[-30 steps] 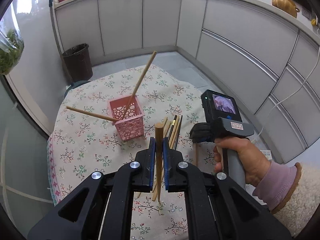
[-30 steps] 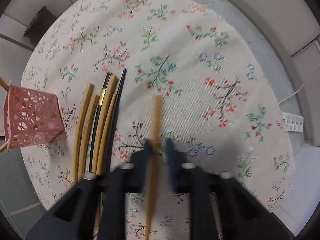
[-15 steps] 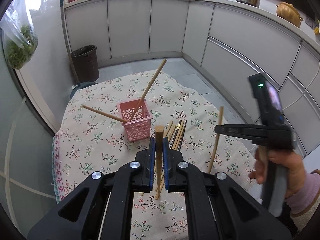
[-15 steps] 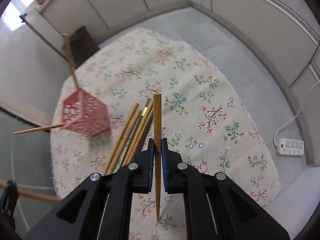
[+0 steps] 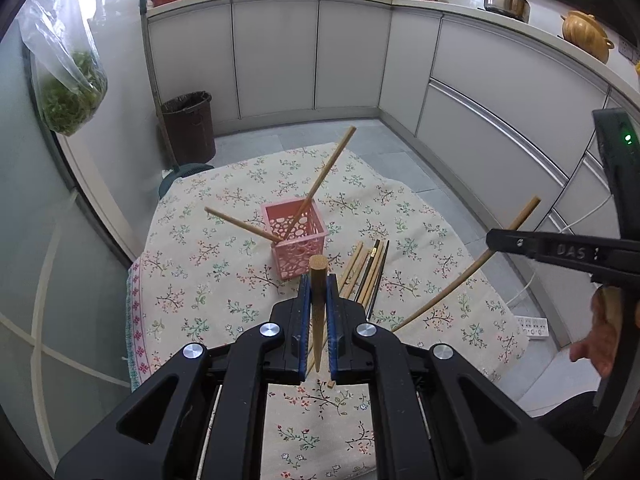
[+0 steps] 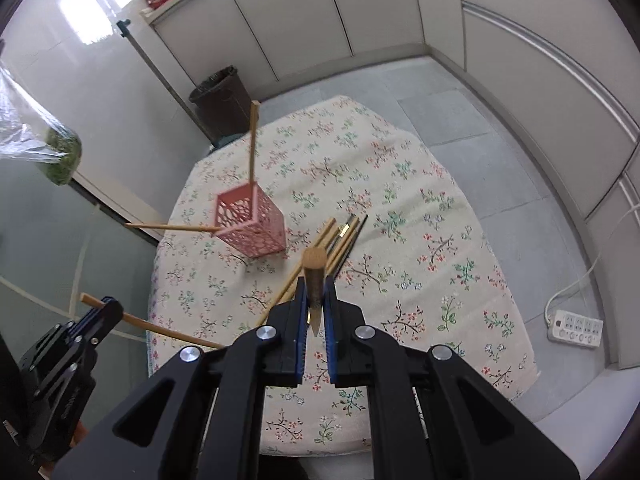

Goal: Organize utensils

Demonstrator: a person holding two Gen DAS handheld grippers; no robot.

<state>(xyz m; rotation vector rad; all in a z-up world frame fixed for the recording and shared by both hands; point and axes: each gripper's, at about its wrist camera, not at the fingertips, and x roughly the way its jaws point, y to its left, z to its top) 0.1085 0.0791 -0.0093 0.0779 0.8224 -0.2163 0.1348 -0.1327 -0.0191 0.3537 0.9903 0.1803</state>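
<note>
Left gripper [image 5: 319, 292] clenched on a wooden chopstick [image 5: 318, 312]: long axis runs along the fingers, blunt end forward toward the pink basket [image 5: 296, 236], tapered tip back toward the camera. From the right wrist view the same stick [image 6: 132, 318] crosses the left claw's tip, roughly level, ends sticking out both sides.

Right gripper [image 6: 315, 292] clamped on a second chopstick [image 6: 314, 284], thick end forward and up, point down between the pads. Left wrist view shows it [image 5: 472, 268] slanting from upper right to lower left above the floral tablecloth [image 5: 224, 280].

Basket stands on the cloth with two chopsticks in it: one [image 5: 320, 184] leaning up and to the right, one [image 5: 240, 222] poking out left, near horizontal.

Loose bundle of chopsticks [image 5: 366, 270], wooden and black, lies flat just right of the basket, long axes roughly parallel, pointing away from the grippers.
</note>
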